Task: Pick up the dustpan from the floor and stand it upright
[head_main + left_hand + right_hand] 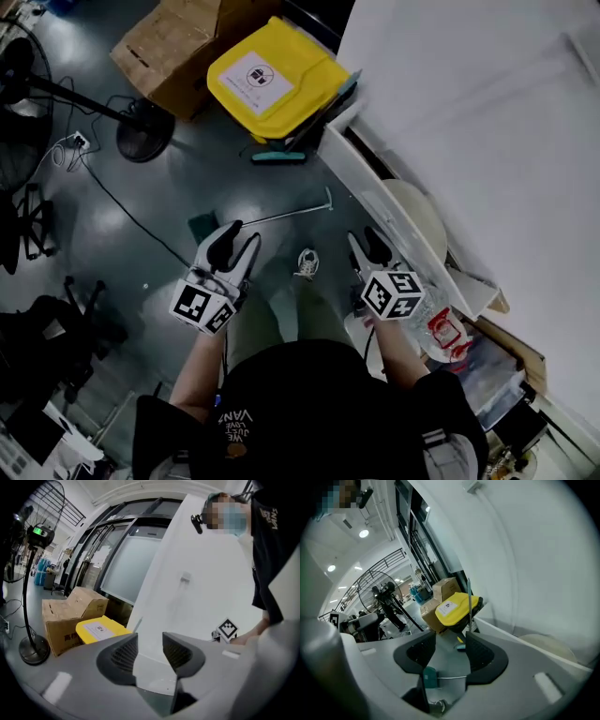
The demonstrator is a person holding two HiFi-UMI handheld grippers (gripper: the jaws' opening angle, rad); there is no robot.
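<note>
**Sam:** What does the head view show?

**Mia:** The dustpan point(202, 226) lies flat on the floor point(187, 178), just in front of the left tongs point(238, 246). Its thin handle point(286, 213) runs off to the right, up past the right tongs point(367, 246). Nothing touches it yet.

**Sam:** And the left gripper view?

**Mia:** The left tongs are apart, with nothing between them. They look at a white wall point(197, 573), so the dustpan is not in this view.

**Sam:** And the right gripper view?

**Mia:** The right tongs are apart too, and hold nothing. The dustpan shows low down in the gap, far below on the floor.

**Sam:** So how do we do this step well?

**Mia:** I think the tongs must go down to the handle first. It is very thin, so it should sit right in the middle of the pads before they close. Then lift the handle end slowly, so the pan end stays on the floor and does not slide.

**Sam:** What about the boxes?

**Mia:** The yellow bin point(272, 80) has its lid shut, so its inside is hidden. The cardboard box point(173, 42) beside it may be open at the top, but I cannot see what is in it.
</note>
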